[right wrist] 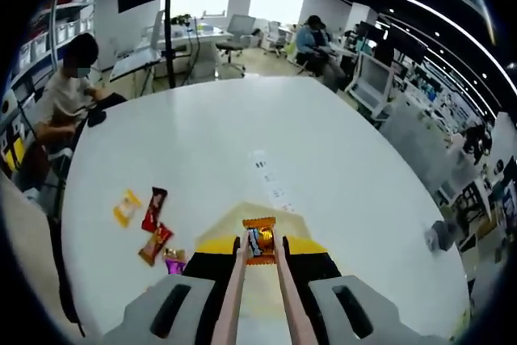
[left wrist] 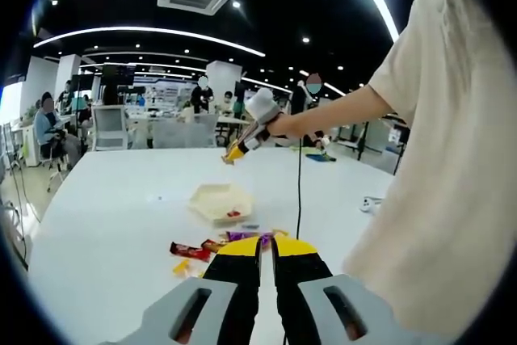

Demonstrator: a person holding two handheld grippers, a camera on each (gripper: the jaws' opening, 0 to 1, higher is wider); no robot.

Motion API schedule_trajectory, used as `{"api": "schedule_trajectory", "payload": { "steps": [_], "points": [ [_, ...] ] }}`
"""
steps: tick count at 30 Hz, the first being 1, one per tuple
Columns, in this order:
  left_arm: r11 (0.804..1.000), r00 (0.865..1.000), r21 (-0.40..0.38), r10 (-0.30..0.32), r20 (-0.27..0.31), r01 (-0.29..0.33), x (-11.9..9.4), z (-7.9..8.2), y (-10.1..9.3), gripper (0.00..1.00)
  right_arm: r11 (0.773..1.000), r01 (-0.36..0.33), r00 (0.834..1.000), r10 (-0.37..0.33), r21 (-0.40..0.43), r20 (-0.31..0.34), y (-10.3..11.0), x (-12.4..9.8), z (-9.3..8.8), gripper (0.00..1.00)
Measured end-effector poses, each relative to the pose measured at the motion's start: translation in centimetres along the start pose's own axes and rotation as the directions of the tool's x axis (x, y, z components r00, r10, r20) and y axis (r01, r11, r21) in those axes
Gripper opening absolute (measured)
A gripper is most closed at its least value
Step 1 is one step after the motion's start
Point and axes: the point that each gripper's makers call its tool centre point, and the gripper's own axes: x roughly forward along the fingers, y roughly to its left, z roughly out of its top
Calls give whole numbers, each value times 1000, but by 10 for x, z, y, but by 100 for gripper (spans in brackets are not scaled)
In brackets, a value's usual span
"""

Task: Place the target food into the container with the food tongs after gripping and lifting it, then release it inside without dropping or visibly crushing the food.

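— Above the white table (left wrist: 105, 224), where is the person's arm (left wrist: 339, 112)?
— Stretched out level, carrying the right gripper (left wrist: 234, 151) high over the open container (left wrist: 220, 202).
— What's the right gripper (right wrist: 260, 241) doing?
— Clamped on pink food tongs (right wrist: 234, 288), whose tips pinch an orange-wrapped snack (right wrist: 259, 241) over the container (right wrist: 260, 214).
— And the left gripper (left wrist: 266, 241)?
— Low, jaws nearly together, holding nothing.
— Anything else around?
— Loose wrapped snacks (right wrist: 153, 224) on the table (right wrist: 202, 135) beside the container, seated people behind.
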Motion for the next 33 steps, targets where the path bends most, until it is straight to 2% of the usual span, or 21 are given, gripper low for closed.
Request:
{"api": "schedule_trajectory", "payload": {
  "steps": [17, 33],
  "points": [
    [1000, 1000, 2, -1, -2, 1, 1, 0, 0, 2, 1000, 5, 1000, -5, 11, 9, -1, -1, -2, 21],
    [1000, 1000, 6, -11, -3, 11, 0, -1, -6, 2, 1000, 2, 1000, -2, 3, 19, 9, -7, -2, 21]
  ]
}}
